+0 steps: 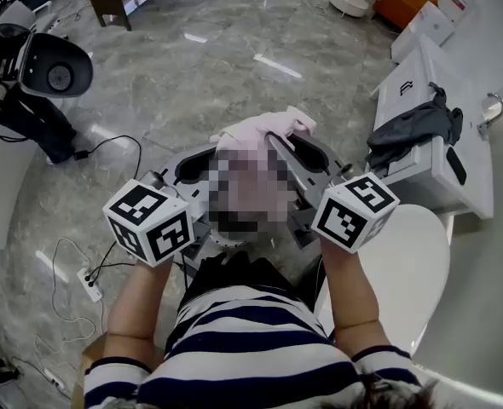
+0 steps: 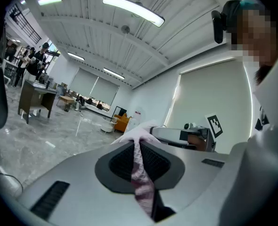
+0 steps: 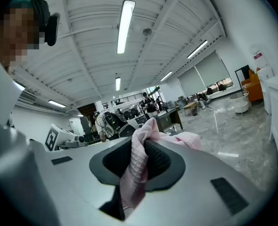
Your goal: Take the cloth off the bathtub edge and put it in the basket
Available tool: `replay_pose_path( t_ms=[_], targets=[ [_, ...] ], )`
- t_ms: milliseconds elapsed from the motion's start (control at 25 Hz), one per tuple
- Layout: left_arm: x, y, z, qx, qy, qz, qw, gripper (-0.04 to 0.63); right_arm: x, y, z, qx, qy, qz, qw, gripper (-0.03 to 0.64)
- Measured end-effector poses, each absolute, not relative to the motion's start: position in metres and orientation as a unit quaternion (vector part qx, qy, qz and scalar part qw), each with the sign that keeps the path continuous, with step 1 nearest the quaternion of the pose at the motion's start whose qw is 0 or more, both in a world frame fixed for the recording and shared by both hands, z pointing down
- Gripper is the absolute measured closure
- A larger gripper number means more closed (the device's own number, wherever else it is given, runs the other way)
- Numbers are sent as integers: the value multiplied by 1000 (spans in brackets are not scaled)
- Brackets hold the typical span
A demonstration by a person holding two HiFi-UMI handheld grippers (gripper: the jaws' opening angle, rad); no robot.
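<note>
Head view — pink cloth (image 1: 268, 130) aloft; grey garment (image 1: 413, 126) draped over white unit (image 1: 405, 88).

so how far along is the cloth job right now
Done: the pink cloth is off any edge, held up in the air over the floor. In hand: the left gripper and the right gripper are both shut on it, one at each side. Left: getting it into the basket, which no view shows.
</note>
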State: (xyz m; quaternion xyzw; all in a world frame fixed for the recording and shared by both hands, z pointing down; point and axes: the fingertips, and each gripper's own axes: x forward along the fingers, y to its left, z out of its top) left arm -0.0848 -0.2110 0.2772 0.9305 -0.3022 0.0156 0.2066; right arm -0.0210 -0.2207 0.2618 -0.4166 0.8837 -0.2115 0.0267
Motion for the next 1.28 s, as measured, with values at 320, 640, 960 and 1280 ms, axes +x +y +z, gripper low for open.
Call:
replay_pose_path(
  t_ms=[320,640,960,1280],
  targets=[
    [-120,-213,288,918,-334,14,212,558,-58,-228,272,-390,897,-208,13,528],
    [-115,-202,349,910,-348,88,209,557,-56,-221,334,-389,886,-250,-30,528],
    [-104,-189,429,887,-341,136,279,557,-46,-204,414,-402,862,-298,-85,528],
    [-100,-173,496,867,-329,197,319,557,-43,-185,481,-409,836,-343,-128,526]
  ],
)
